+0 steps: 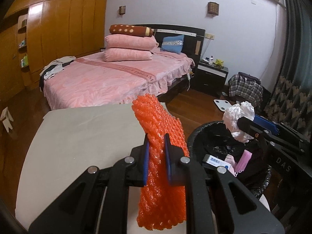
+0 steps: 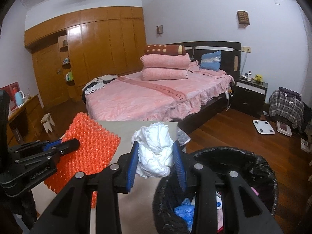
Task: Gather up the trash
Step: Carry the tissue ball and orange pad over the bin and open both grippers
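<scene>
We are carrying two pieces of trash toward the bin at once. Our left hand-held gripper is clamping an orange foam net at its middle, so the net is hanging over the near right corner of the tabletop, just left of the black-lined trash bin. Our right hand-held gripper is pinching a crumpled white tissue wad, which is hovering at the bin's left rim, seemingly over its opening in the left wrist view.

We judge this to be the drop stage: the next move calls for bringing the wad fully above the opening and spreading the fingers, then swinging the net rightward over the rim and releasing it.

Inside the bin a small white box, a pink mask and something blue are already lying. The two grippers are crowding near each other at the rim, so they could knock together; the long net may catch on the liner's edge.
</scene>
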{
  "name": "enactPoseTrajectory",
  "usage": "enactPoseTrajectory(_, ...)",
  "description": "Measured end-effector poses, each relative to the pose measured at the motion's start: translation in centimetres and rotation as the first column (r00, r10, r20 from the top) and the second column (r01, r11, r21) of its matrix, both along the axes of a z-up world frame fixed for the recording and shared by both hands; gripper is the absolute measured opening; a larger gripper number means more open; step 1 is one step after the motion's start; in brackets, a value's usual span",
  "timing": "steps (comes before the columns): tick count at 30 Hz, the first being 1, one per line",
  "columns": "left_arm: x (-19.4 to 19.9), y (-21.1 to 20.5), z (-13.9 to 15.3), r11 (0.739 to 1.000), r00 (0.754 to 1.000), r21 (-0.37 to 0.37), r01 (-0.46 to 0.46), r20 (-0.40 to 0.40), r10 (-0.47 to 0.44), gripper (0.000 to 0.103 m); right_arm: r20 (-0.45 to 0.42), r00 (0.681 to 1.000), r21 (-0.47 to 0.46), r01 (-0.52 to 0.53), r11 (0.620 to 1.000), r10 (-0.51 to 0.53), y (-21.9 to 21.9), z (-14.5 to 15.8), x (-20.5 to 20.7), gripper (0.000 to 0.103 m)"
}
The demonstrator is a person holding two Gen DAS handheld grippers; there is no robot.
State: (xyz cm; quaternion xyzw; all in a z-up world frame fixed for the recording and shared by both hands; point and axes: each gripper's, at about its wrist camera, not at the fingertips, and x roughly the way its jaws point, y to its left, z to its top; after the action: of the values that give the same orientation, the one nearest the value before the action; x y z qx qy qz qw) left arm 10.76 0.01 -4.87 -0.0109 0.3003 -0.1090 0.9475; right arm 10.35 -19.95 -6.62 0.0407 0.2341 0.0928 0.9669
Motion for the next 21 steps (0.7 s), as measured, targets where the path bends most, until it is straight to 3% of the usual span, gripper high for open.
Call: enactPoseTrajectory(21,2.1,-7.5,-0.9,0.986,0.986,-0.013,0.168,0.013,-0.168,0.013,-0.018,0.989,-0.02,0.148,0.989,-0.149,-6.5,-1.0,-0.3,0.035)
